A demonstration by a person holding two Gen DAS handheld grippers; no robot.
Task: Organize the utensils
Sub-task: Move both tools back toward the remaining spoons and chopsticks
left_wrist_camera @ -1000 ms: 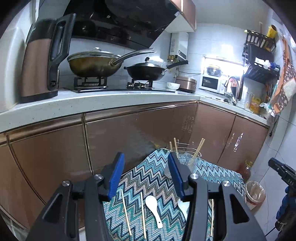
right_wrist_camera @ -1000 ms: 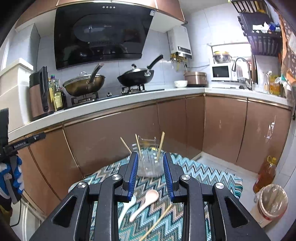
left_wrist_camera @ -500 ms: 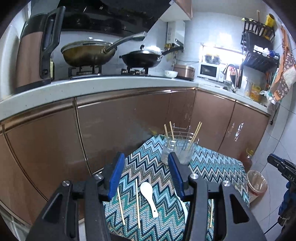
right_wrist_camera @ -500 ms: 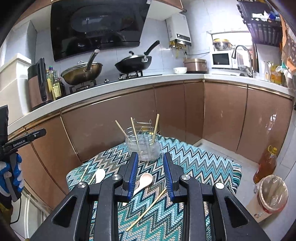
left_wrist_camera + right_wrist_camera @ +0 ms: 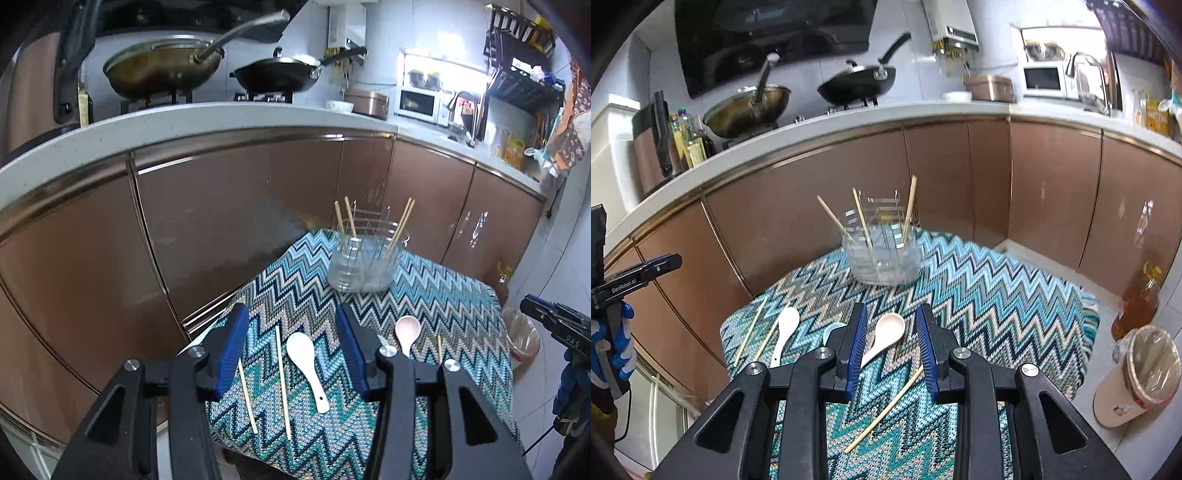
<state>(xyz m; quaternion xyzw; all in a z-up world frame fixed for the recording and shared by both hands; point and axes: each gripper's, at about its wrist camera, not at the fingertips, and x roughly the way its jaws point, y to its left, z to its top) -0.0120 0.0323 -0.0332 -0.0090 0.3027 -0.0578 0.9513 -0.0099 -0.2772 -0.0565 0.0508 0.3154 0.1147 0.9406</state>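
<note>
Nearest, the left gripper [image 5: 290, 345] was held spread and empty above the zigzag-patterned cloth [image 5: 436, 302], with two loose chopsticks [image 5: 282, 380] and a white spoon [image 5: 306, 365] seen between its jaws but untouched. The right gripper [image 5: 891, 341] was held with a narrower gap, also empty, framing a pinkish spoon [image 5: 886, 334] that lay flat on the cloth; one more chopstick [image 5: 884, 408] lay just beside it on the right.

The task was judged partly done: three chopsticks [image 5: 862, 218] were already stood in the clear holder [image 5: 882, 258] at the far edge of the cloth, while three chopsticks and at least two spoons were left lying. Something pale was half hidden behind the right gripper's left finger and could not be identified.

Nothing was seen blocking the path from the loose pieces to the holder. Farther off, a lined bin [image 5: 1137, 376] and an oil bottle [image 5: 1139, 299] were stood on the floor at the right, and cabinets [image 5: 221, 229] closed in behind the table.
</note>
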